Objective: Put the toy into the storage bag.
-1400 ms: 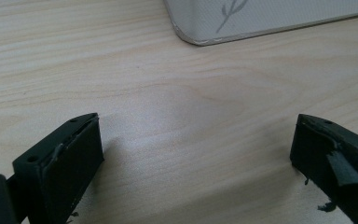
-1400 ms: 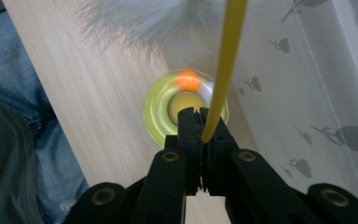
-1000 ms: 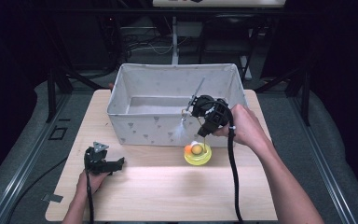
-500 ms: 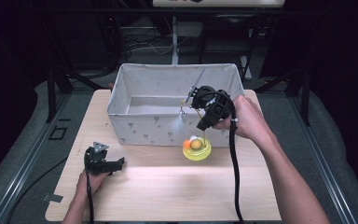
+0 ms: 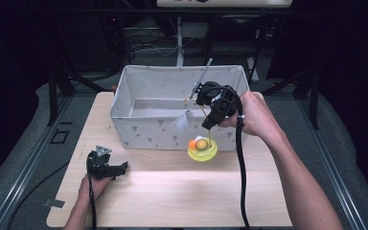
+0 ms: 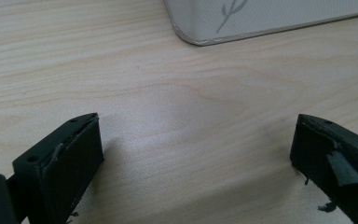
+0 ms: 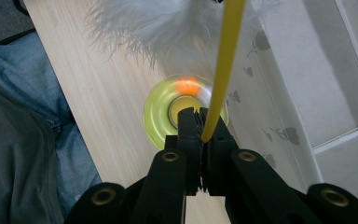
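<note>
2 tongs (image 5: 210,125), 1 yellow wand (image 7: 223,60), 1 bin (image 5: 148,132)

- A wooden table (image 5: 172,191) with a light grain stands in the middle of the room.
- A grey floor (image 5: 24,143) is around the table, and a dark metal frame (image 5: 57,86) stands behind it.
- Black cables (image 5: 143,45) lie on the floor behind the table.
- A small grey piece of tape (image 5: 53,203) lies on the floor, near the front left corner of the table.
</note>
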